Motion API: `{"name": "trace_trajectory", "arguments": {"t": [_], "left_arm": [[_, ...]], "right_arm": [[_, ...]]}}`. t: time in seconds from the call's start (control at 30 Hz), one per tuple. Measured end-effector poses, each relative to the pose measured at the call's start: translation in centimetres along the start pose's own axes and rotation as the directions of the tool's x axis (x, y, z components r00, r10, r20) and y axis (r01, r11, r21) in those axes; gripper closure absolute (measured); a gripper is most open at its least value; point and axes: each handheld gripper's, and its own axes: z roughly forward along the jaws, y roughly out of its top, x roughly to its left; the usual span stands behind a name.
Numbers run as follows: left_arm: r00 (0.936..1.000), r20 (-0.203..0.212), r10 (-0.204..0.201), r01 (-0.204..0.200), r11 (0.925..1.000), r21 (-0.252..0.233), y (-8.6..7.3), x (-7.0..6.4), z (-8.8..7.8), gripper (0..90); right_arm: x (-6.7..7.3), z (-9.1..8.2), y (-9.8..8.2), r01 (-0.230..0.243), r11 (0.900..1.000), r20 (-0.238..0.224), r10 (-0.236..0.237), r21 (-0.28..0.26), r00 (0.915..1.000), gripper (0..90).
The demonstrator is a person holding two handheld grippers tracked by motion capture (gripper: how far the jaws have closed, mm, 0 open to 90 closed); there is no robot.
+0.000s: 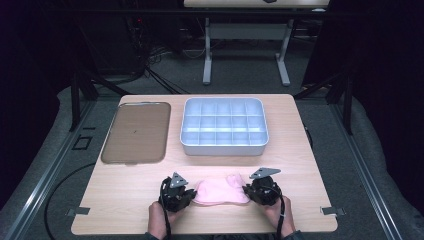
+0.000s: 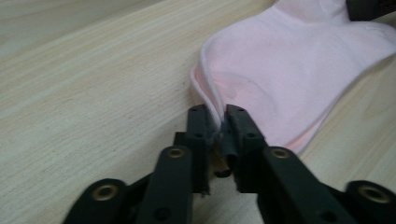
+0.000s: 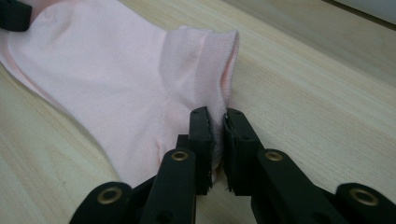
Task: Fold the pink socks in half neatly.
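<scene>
A pale pink sock (image 1: 221,191) lies flat near the front edge of the wooden table (image 1: 125,190). My left gripper (image 1: 192,194) is at its left end, and in the left gripper view its jaws (image 2: 219,122) are shut on the rounded edge of the pink sock (image 2: 289,65). At the other end my right gripper (image 1: 248,191) pinches the ribbed cuff; the right gripper view shows the jaws (image 3: 218,125) closed on the cuff of the pink sock (image 3: 107,79). A person's hands hold both grippers from the bottom of the high view.
A white divided box (image 1: 223,126) with several compartments stands at the back middle of the table. A brownish flat tray (image 1: 136,132) lies at the back left. Bare wood stretches to either side of the grippers.
</scene>
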Motion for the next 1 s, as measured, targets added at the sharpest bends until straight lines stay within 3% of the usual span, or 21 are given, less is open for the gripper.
{"name": "trace_trajectory", "arguments": {"t": [0.1, 0.13, 0.23, 0.57, 0.7, 0.77, 1.0], "left_arm": [[1.0000, -0.004, -0.006, 0.006, 1.0000, -0.003, 0.0, 0.0, -0.1, 67.3], [0.9999, -0.011, -0.007, 0.007, 0.9998, -0.021, -0.2, 0.0, -0.2, 65.9], [0.9998, -0.018, 0.001, -0.002, 0.9996, -0.030, -0.2, -0.3, -0.4, 63.9], [0.9999, -0.013, 0.010, -0.010, 0.9994, -0.034, -0.6, -0.4, -0.2, 78.8], [0.9999, -0.003, 0.010, -0.010, 0.9994, -0.033, -0.7, -0.4, -0.1, 80.5], [0.9999, 0.006, 0.010, -0.009, 0.9993, -0.035, -0.7, -0.2, -0.1, 80.5], [0.9995, 0.031, -0.002, 0.004, 0.9976, -0.070, -1.2, 0.1, 0.0, 84.5]], "right_arm": [[-0.1, -0.1, 0.0, 0.003, 1.000, 0.005, -0.003, -0.005, 1.0000, 78.3], [-0.1, -0.1, 0.0, -0.009, 1.000, -0.002, 0.009, -0.007, 1.0000, 72.2], [-0.2, 0.0, -0.1, -0.018, 1.000, -0.007, 0.018, -0.003, 0.9998, 69.0], [-0.2, 0.1, -0.3, 0.015, 1.000, -0.017, -0.015, -0.012, 0.9998, 70.6], [-0.2, 0.2, -0.4, 0.003, 1.000, -0.029, -0.004, -0.021, 0.9996, 80.4], [-0.1, 0.3, -0.5, -0.019, 0.999, -0.043, 0.017, -0.036, 0.9989, 81.7], [-0.1, 0.3, -0.4, -0.031, 0.999, -0.038, 0.030, -0.029, 0.9988, 83.5]]}}
